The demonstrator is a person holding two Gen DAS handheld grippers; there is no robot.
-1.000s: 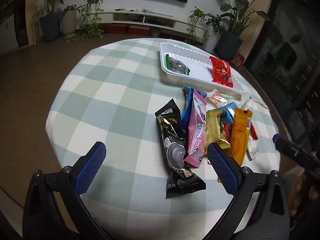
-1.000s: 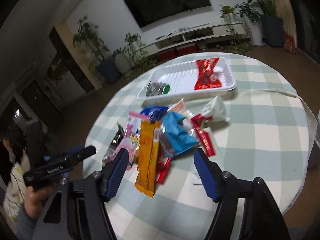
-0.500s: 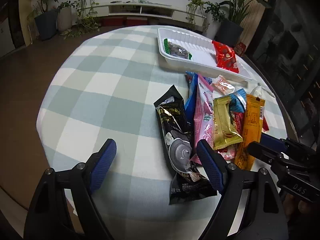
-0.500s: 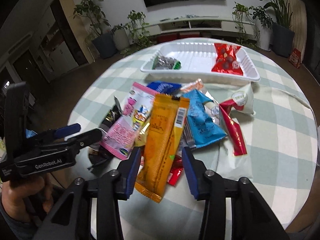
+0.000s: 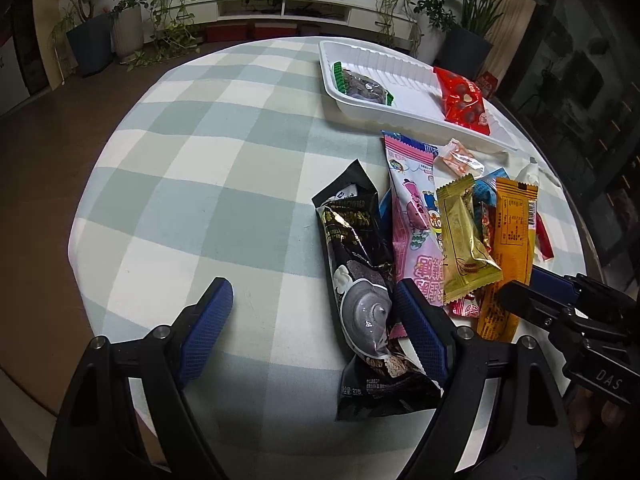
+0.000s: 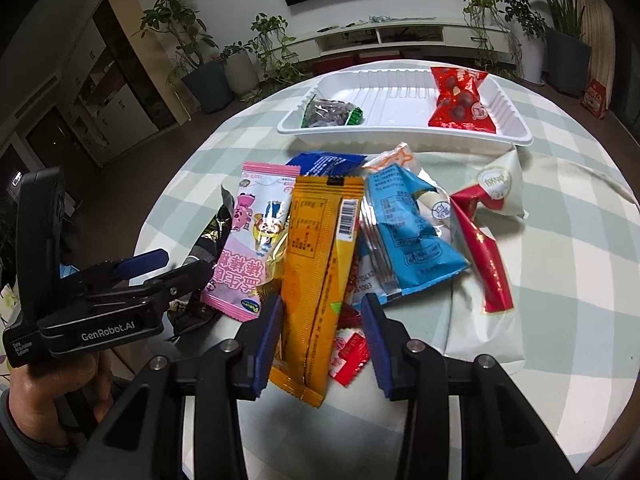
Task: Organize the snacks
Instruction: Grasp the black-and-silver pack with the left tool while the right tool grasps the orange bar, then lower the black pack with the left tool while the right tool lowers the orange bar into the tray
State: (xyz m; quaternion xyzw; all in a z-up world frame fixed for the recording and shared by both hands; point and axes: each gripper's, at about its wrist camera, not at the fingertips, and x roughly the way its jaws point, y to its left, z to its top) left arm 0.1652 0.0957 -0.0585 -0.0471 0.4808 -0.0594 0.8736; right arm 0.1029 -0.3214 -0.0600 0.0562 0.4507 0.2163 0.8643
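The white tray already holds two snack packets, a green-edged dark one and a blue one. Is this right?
Not quite. The white tray holds two packets, but beside the green-edged dark packet lies a red packet, not a blue one. The right wrist view shows it.

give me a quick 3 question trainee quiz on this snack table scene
1. True or false: the white tray holds exactly two packets.
2. Which packet lies between the right tongs? A) orange packet B) blue packet C) black packet
3. Fill in: the left tongs stand ____, gripping nothing.

Key: 1 true; 2 A; 3 open
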